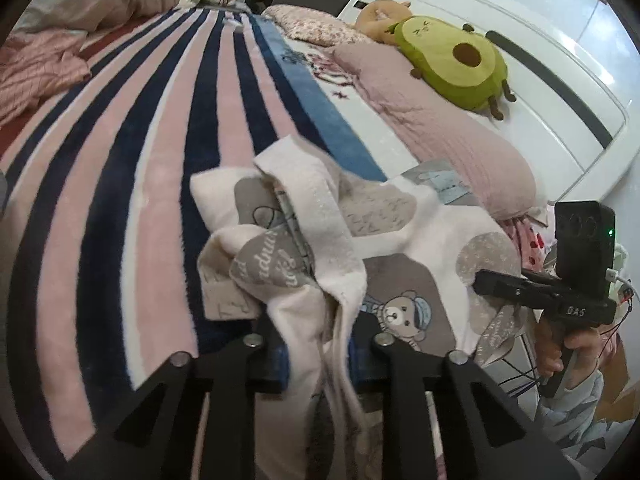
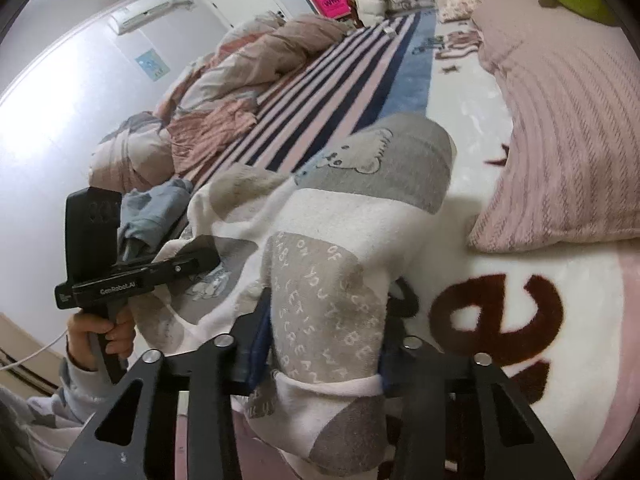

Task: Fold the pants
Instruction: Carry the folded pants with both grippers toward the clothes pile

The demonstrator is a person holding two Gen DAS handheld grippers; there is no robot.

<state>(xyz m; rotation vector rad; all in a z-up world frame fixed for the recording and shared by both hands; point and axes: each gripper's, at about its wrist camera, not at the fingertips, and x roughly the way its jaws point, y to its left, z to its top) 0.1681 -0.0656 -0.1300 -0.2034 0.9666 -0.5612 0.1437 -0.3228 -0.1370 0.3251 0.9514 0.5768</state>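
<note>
Your left gripper pinches a bunched fold of the cream-and-grey pants, fingers nearly closed on it; your right gripper clamps a thicker fold; the pants lie on the striped blanket beside the pink pillow.

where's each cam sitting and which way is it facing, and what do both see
Left wrist: sits on the left gripper, looking down along its fingers over the pants toward the avocado plush; right gripper and its hand show at right.
Right wrist: sits on the right gripper, looking across the bed toward the air conditioner; left gripper and its hand show at left.
Shared: the pants, striped blanket, pink pillow.
</note>
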